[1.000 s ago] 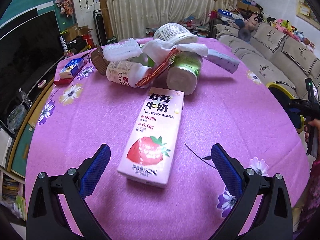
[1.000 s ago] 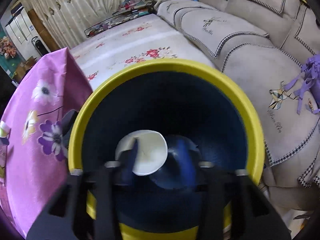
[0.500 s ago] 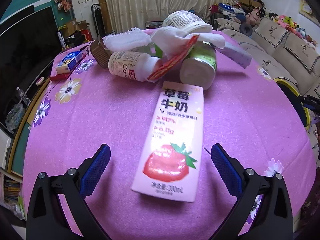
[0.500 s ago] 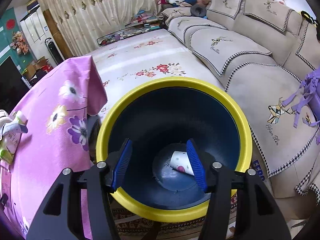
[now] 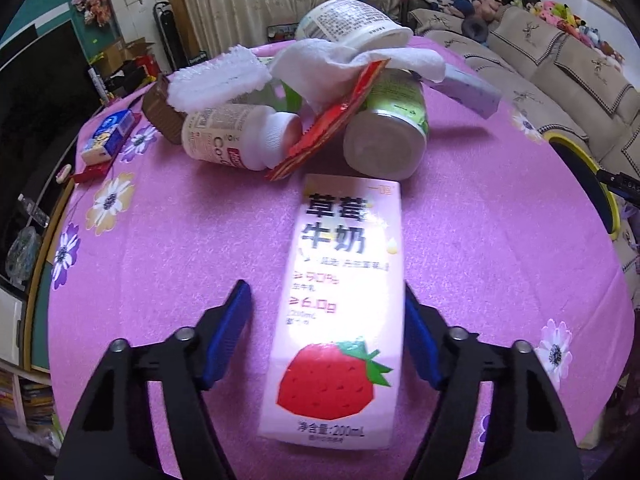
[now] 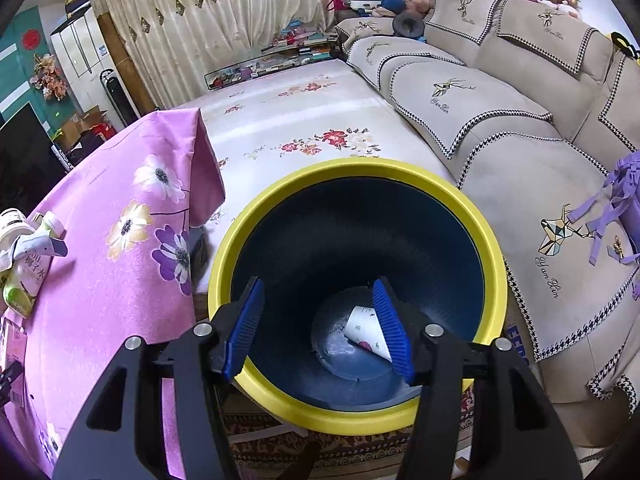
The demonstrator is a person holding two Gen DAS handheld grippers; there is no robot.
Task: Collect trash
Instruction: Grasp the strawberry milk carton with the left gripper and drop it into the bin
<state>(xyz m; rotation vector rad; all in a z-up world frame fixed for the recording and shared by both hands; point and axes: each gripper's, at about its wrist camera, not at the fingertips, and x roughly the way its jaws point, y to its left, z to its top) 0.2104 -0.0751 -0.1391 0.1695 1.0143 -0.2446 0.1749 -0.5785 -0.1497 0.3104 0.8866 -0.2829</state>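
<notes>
A pink strawberry milk carton (image 5: 340,300) lies flat on the pink flowered tablecloth (image 5: 180,240). My left gripper (image 5: 324,292) straddles it and its jaws are closing. The right pad is at the carton's edge, while the left pad (image 5: 234,320) still stands clear of it. Behind the carton is a trash pile: a white bottle (image 5: 236,136), a green-labelled jar (image 5: 388,136), tissues (image 5: 216,84), a red wrapper (image 5: 332,120) and a tub (image 5: 348,20). My right gripper (image 6: 318,284) hangs open over the yellow-rimmed blue bin (image 6: 352,166), nothing between its fingers. A white paper cup (image 6: 362,326) lies on the bin's bottom.
A small blue box (image 5: 106,136) sits at the table's left edge. The bin stands on the floor between the table's drooping cloth (image 6: 120,240) and a beige sofa (image 6: 520,120). A coconut water carton (image 6: 28,276) shows on the table in the right wrist view.
My left gripper moved forward over the milk carton and its jaws narrowed around it. My right gripper rose away from the bin, and the paper cup dropped to the bin's bottom.
</notes>
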